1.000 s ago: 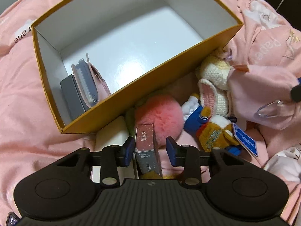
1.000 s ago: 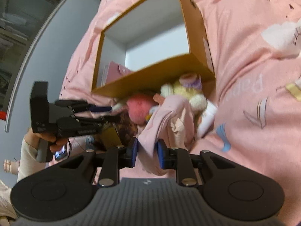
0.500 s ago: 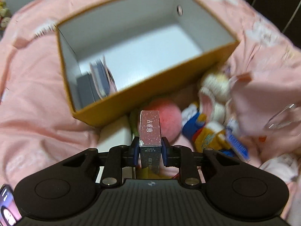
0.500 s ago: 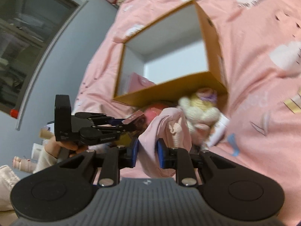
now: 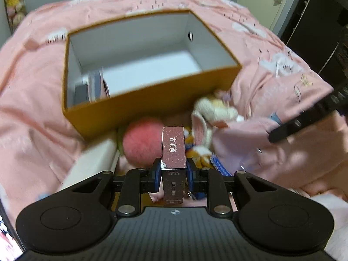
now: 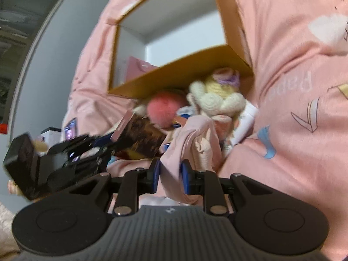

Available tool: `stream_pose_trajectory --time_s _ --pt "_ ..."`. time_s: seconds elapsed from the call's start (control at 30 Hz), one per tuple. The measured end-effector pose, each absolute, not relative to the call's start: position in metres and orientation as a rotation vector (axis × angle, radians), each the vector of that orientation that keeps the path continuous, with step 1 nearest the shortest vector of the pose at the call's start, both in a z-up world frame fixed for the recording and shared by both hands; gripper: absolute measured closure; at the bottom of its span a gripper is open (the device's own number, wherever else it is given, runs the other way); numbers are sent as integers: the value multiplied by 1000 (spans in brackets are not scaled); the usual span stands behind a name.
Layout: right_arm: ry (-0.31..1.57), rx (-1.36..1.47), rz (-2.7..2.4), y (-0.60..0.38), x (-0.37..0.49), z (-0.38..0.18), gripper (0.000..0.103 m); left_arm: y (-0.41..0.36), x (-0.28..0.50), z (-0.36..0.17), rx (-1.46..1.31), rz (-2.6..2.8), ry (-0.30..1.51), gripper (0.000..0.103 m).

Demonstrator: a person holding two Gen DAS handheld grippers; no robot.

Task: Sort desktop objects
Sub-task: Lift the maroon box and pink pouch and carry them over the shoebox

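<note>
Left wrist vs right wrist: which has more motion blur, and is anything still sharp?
Left wrist view: the yellow box and the pink bedding are smeared, while the small pink carton in the left gripper reads crisp, print legible. Right wrist view: the other gripper and plush pile are blurred; the pink cloth in the right gripper is fairly sharp.

A small pink carton [image 5: 173, 150] carries 3 white Chinese characters that look like 古迹商 down its top face, its smaller end print is too blurred to read, and the pink bedsheet [image 6: 293, 87] shows the word "Papa" upside down.
</note>
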State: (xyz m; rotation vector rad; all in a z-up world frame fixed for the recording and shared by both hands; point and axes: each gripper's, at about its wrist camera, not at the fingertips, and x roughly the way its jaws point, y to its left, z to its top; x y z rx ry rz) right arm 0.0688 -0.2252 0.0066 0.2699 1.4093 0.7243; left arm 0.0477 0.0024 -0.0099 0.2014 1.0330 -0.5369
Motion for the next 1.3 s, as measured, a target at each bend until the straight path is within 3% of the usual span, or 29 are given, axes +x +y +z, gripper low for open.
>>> stream_pose_trajectory --time_s 0.6,0.77,0.83,0.93,1.0,1.07,1.3 --pt "1102 -16 557 -209 21 4 63 21 39 -20 128 -508 1122 77" --pt "1129 12 560 -210 10 -4 48 24 37 -20 125 -496 1142 76" --pt "1128 2 568 -209 4 -6 47 25 37 -20 124 -496 1144 76" --pt "1140 8 575 -208 -1 -8 49 25 36 -20 125 -496 1141 76" --pt "1149 15 590 -209 -3 -10 69 26 36 -19 121 -496 1135 77" --pt "1134 22 600 -209 -3 -6 76 27 36 -17 119 -497 1122 77" --pt "1045 90 672 -211 12 29 80 24 41 3 105 -486 1051 77"
